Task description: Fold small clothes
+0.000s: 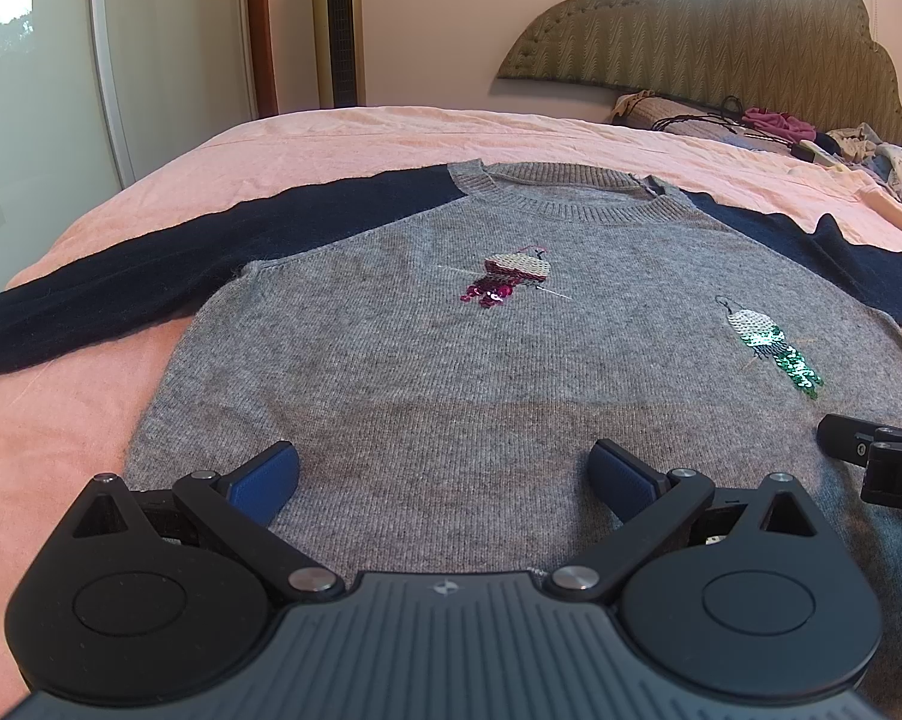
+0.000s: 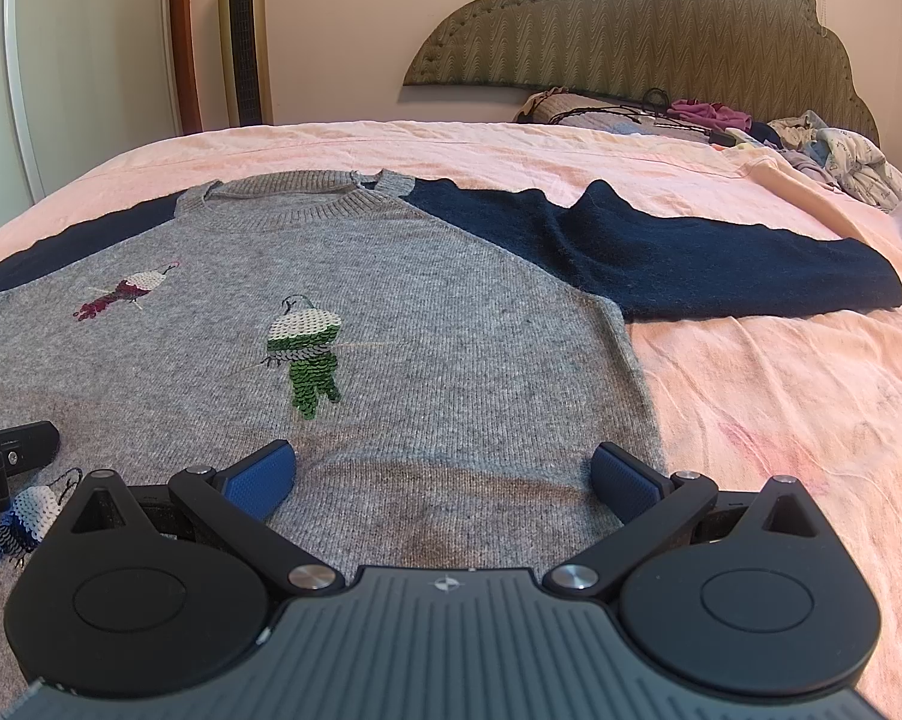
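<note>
Sweater point(image 1: 451, 360), two sleeves, three sequin birds, two spread grippers

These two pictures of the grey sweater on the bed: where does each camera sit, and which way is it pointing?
Left wrist view: on the left gripper, looking over the sweater toward the headboard; its blue fingers show, open, plus the other gripper's tip.
Right wrist view: on the right gripper, facing likewise, further right, over the navy sleeve; own fingers open.
Shared: sweater, green sequin bird, pink bedsheet, headboard.

Grey sweater point(image 1: 451, 372), navy sleeves spread, flat, front up, on bed.
</note>
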`<state>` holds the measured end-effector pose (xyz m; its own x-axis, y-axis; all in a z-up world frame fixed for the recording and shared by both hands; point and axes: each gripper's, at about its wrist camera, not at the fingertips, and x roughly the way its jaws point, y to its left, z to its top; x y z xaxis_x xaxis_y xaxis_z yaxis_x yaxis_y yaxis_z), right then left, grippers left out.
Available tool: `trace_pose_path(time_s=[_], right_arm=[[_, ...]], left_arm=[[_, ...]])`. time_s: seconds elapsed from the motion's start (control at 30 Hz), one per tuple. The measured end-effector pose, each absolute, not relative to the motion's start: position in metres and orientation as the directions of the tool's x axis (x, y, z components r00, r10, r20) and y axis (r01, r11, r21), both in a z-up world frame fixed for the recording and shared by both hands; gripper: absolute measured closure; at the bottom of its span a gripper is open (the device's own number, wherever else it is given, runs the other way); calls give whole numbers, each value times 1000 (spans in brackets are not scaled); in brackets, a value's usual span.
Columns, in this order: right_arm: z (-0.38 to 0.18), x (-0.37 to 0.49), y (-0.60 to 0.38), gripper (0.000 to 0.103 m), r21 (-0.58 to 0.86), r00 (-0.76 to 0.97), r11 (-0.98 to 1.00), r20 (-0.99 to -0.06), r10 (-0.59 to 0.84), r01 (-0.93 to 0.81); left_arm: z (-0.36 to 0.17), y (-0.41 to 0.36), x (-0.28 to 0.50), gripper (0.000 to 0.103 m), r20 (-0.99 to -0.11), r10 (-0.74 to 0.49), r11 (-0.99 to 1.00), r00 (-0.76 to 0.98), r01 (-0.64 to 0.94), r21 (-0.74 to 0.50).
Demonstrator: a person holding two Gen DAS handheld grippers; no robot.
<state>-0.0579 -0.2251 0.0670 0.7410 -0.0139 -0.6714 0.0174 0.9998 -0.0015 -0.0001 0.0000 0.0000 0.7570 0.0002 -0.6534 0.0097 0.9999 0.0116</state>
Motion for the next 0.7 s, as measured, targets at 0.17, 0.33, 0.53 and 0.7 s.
trace_pose_path(time_s=[0.17,0.33,0.53,0.7], right_arm=[[67,-58,-225,0,-1,741,1000,-671,-14,17],[67,-58,-225,0,-1,741,1000,-672,-14,17],[67,-58,-225,0,-3,741,1000,-672,-15,17],[67,-58,-224,0,-2,741,1000,-672,-14,17]], left_arm=[[0,0,0,0,-654,1,1000,757,9,12],[1,-1,1,0,-656,3,1000,754,10,16],[2,-3,2,0,-656,5,1000,755,10,19],[2,-3,2,0,-656,5,1000,755,10,20]])
